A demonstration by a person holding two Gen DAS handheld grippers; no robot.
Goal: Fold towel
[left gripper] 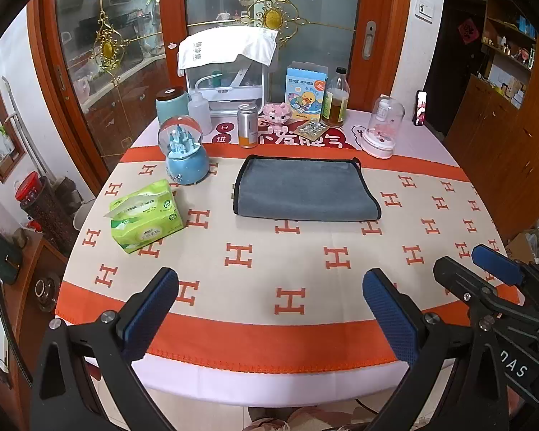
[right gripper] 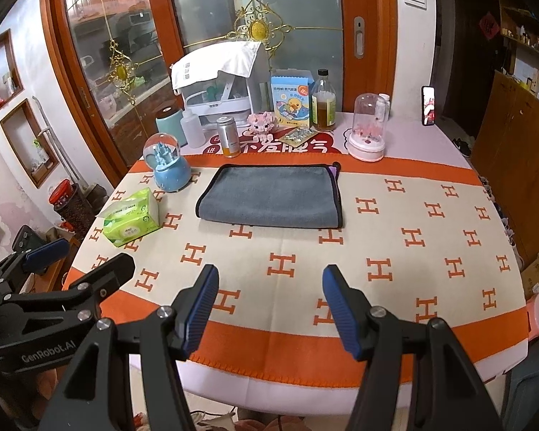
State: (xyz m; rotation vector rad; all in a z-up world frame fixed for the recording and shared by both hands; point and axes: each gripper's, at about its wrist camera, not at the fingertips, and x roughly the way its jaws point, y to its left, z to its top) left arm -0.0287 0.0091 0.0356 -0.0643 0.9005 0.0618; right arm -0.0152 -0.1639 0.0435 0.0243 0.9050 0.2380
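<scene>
Tablecloth (left gripper: 255,344) | folded towel (left gripper: 305,188) beyond 2 spread, empty grippers

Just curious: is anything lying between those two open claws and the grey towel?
No. Both wrist views show only bare patterned tablecloth between the left gripper, the right gripper and the towel.

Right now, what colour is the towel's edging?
Black, around the grey towel; clearest in the left wrist view.
</scene>
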